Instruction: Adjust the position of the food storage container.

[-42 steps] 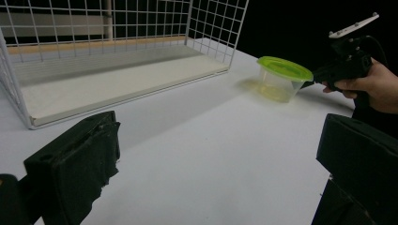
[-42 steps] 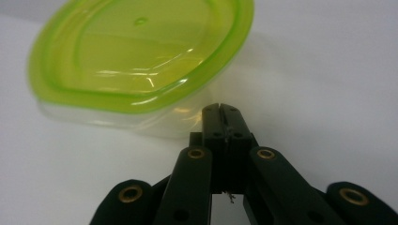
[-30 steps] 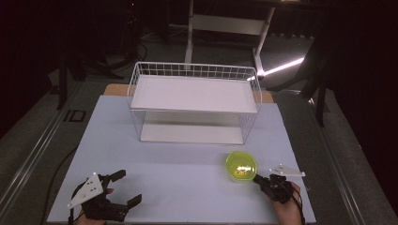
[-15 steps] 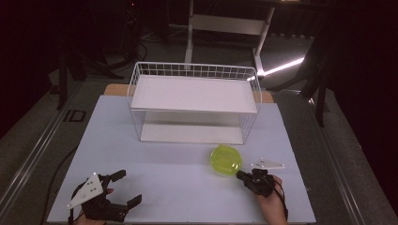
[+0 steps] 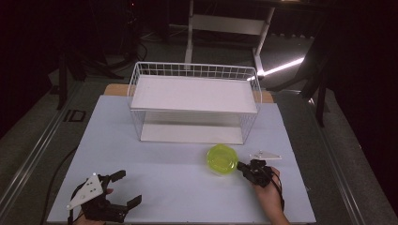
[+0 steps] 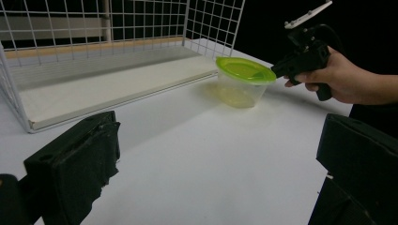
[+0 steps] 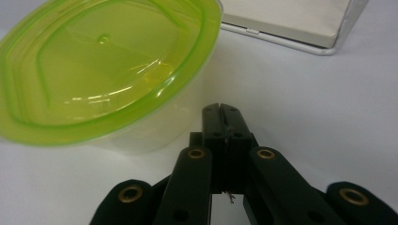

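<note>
A clear tub with a lime-green lid (image 5: 220,159) stands on the white table in front of the wire rack's right end. My right gripper (image 5: 240,165) is shut, with nothing between its jaws, and its tip rests against the tub's right side just under the lid rim. In the right gripper view, the tub (image 7: 103,70) sits right ahead of the shut gripper (image 7: 220,108). My left gripper (image 5: 127,187) stands open near the front left corner, holding nothing. The left gripper view looks between its wide jaws (image 6: 216,159) toward the tub (image 6: 241,82) and the right gripper (image 6: 274,71).
A white wire rack (image 5: 195,93) with two white shelf boards stands at the back middle of the table (image 5: 164,159). Its lower board (image 6: 103,89) lies just behind the tub. Dark floor surrounds the table edges.
The tub has slid left and slightly away, with the shut right gripper following against its side. The left gripper has stayed in place.
</note>
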Demonstrator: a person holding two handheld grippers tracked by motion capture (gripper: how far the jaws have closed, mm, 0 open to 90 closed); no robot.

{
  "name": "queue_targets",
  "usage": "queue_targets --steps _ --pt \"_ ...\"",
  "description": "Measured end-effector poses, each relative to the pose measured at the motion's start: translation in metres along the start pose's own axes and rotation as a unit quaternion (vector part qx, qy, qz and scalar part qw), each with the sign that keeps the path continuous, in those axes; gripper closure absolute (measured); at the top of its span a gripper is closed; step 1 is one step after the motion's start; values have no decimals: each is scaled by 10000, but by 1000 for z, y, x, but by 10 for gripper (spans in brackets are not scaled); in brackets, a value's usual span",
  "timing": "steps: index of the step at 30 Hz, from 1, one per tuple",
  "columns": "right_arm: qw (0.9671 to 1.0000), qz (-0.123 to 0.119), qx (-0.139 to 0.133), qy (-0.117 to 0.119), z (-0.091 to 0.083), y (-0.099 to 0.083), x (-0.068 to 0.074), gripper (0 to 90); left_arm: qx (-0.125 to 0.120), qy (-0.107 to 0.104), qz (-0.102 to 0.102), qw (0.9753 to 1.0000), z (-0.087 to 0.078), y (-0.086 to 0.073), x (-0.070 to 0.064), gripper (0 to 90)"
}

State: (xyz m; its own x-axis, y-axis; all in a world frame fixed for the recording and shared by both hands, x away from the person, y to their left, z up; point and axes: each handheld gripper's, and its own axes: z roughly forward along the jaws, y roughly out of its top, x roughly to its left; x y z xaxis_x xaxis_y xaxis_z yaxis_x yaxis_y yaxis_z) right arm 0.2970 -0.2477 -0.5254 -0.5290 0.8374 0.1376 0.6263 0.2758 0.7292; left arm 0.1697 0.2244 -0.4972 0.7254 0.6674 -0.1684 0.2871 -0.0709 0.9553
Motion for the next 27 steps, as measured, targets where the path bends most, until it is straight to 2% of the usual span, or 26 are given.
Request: queue_targets --steps 7,9,14,16,18,20,23,27 --pt "9998 -39 114 156 8 1 10 900 10 -6 -2 10000 0 0 0 6" --pt "9996 11 121 267 9 0 15 900 9 -5 22 10000 0 0 0 6" --pt "9981 -48 152 602 11 -1 34 900 25 -16 21 10000 0 0 -1 6" --pt "9970 -250 217 697 12 -2 44 900 20 -19 38 10000 0 0 -1 6" --pt "9964 -329 266 736 12 -4 48 900 11 -24 40 10000 0 0 -1 6" --pt "9969 -351 248 655 10 -4 45 900 23 -14 40 10000 0 0 -1 6" --pt "9988 -262 117 406 7 3 32 900 39 -18 13 10000 1 0 -1 6" --pt "9997 -163 40 194 11 13 18 900 50 -26 46 10000 1 0 -2 6"
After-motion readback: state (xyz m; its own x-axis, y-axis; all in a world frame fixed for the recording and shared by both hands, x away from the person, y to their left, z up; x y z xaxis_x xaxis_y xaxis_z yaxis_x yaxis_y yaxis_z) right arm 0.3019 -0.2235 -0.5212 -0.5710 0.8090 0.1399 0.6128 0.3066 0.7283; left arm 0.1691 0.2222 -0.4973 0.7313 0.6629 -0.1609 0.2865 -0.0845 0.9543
